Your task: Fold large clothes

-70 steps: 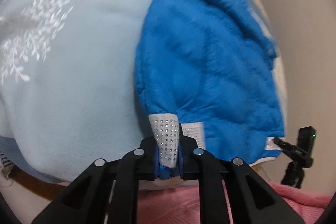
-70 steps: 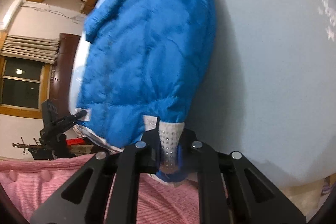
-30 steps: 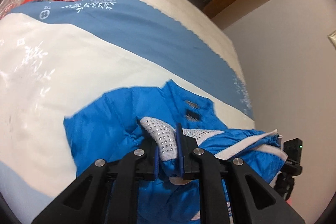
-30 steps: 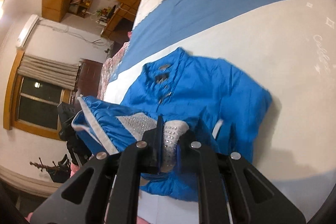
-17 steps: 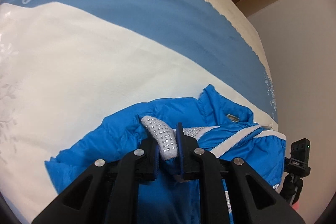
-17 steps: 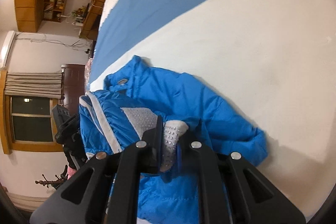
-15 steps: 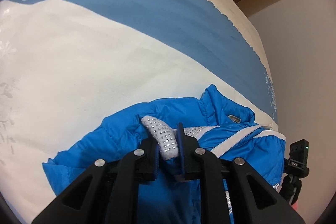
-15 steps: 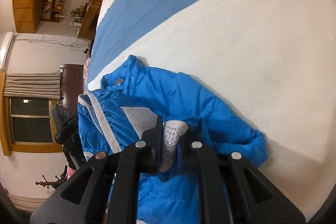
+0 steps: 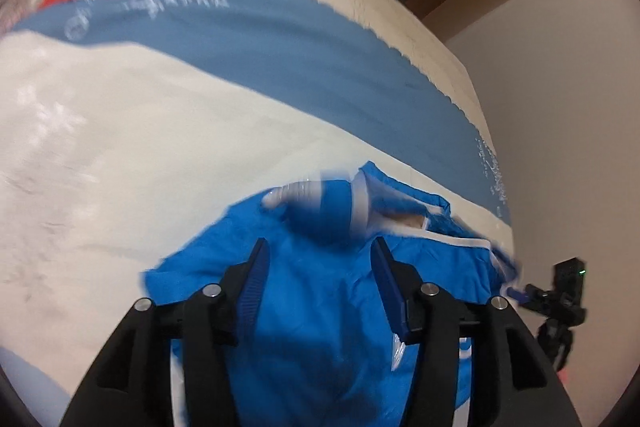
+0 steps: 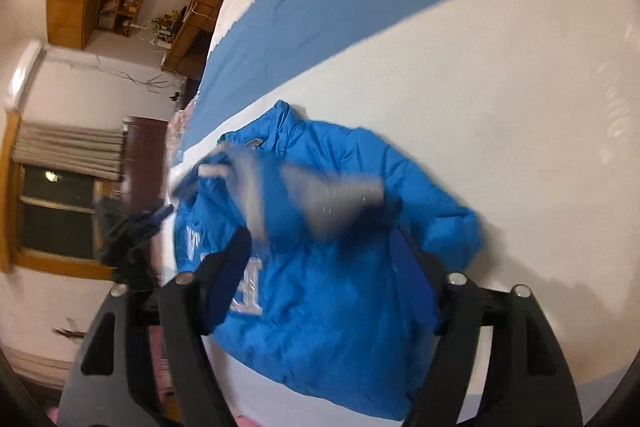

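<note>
One tripod camera [image 9: 568,283], beside blue jacket [image 9: 320,307]

Jacket [image 9: 320,307] lying on the bedspread [image 9: 140,155], tripod [image 9: 560,299] beyond its right edge

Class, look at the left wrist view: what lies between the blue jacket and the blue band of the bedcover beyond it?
Only bare cream bedcover lies between the blue jacket and the blue band; the left wrist view shows it.

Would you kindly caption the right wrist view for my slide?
Right gripper, jaws just opened, above the blue jacket lying on the bed.
</note>
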Demonstrator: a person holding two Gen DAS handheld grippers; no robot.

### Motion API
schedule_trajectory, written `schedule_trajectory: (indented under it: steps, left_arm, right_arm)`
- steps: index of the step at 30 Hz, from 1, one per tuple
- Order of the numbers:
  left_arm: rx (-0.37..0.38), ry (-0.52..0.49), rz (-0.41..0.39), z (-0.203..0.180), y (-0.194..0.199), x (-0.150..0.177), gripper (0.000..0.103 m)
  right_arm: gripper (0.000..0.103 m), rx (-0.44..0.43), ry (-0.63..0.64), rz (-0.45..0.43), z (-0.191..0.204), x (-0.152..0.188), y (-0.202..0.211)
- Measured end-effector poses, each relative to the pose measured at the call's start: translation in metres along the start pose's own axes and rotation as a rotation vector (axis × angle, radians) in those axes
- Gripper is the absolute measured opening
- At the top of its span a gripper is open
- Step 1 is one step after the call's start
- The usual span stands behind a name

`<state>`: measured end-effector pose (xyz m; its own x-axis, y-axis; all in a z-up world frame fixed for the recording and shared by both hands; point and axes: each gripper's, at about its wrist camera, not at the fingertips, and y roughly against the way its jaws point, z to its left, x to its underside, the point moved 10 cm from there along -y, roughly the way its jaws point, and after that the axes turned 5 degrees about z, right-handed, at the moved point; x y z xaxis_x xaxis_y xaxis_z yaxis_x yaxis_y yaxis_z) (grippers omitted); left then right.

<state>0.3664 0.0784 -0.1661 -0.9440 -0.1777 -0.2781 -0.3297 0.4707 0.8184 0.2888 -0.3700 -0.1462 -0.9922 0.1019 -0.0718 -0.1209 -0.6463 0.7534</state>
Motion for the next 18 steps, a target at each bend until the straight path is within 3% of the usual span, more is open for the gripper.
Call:
schedule_trajectory:
  steps: [7,9,11,13,14,18]
  left_arm:
    - [-0.225,-0.107,0.041,0.019,-0.016,0.033,0.053]
    - [-0.268,-0.149,0.037,0.015,-0.022,0.038,0.05]
    - [-0.301,-0.186,0.034,0.009,-0.025,0.041,0.036]
    - [-0.312,-0.206,0.035,0.002,-0.028,0.041,0.021]
    - [-0.312,-0.207,0.035,0.001,-0.028,0.04,0.019]
    - [-0.31,-0.198,0.026,0.003,-0.024,0.034,0.012]
  right_arm:
    - [0.068,0.144,0.038,0.061,-0.01,0.021,-0.027]
    - [0.053,0.191,0.052,0.066,-0.011,0.022,-0.033]
    - [0.027,0.24,0.081,0.076,-0.01,0.023,-0.038]
    - [0.015,0.274,0.104,0.074,-0.007,0.024,-0.039]
    - [0.01,0.278,0.114,0.068,-0.005,0.023,-0.038]
    - [0.006,0.252,0.094,0.036,-0.003,0.016,-0.032]
